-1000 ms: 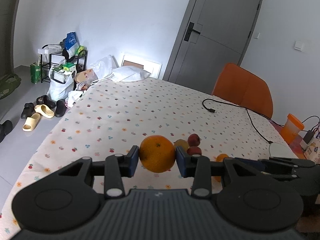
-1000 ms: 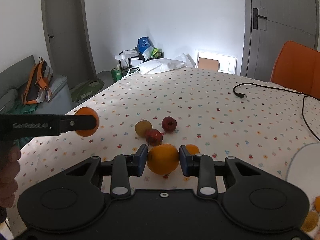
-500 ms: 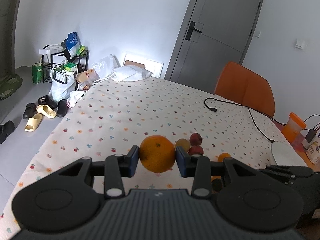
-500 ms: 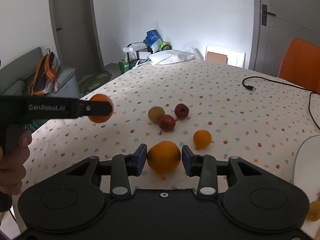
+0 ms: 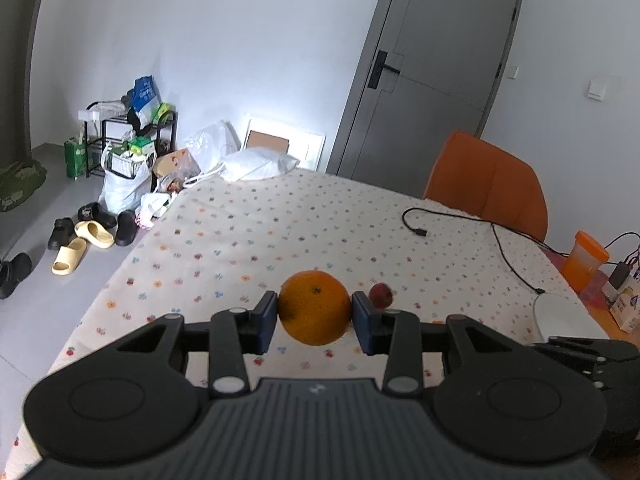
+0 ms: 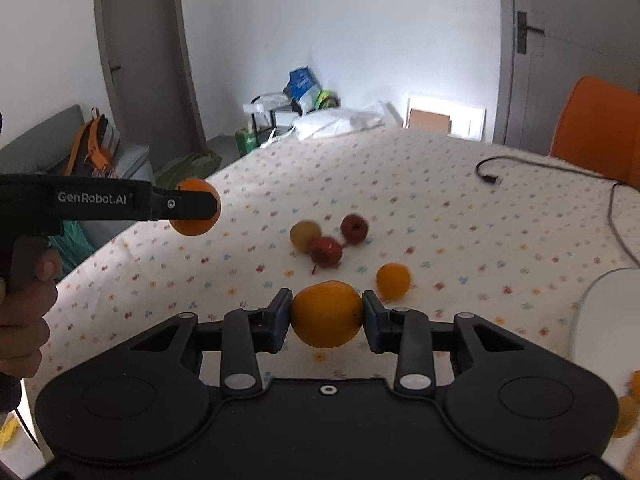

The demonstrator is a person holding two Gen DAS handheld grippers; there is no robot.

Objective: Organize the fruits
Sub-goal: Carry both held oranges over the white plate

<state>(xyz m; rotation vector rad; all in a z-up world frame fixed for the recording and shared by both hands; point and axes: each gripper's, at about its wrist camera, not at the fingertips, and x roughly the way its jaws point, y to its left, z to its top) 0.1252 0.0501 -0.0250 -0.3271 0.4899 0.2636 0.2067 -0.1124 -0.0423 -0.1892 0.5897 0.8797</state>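
Observation:
My left gripper [image 5: 315,315] is shut on a large orange [image 5: 314,308] and holds it above the flower-print tablecloth [image 5: 304,224]. It also shows from the side in the right wrist view [image 6: 188,205]. My right gripper [image 6: 326,320] is shut on a second orange [image 6: 326,314], also lifted. On the cloth lie a yellow-green fruit [image 6: 304,234], two red fruits [image 6: 354,228] [image 6: 327,250] and a small orange [image 6: 393,280]. One red fruit [image 5: 381,295] shows beside the left gripper's finger.
A white plate [image 5: 560,320] sits at the table's right, also visible in the right wrist view [image 6: 608,320]. A black cable [image 5: 472,220] crosses the far right. An orange chair [image 5: 488,184], an orange cup [image 5: 586,256] and a small box [image 5: 628,306] stand to the right.
Both grippers have risen and pulled back with their oranges. The fruits on the cloth look farther from the right gripper; the small orange has come into full view.

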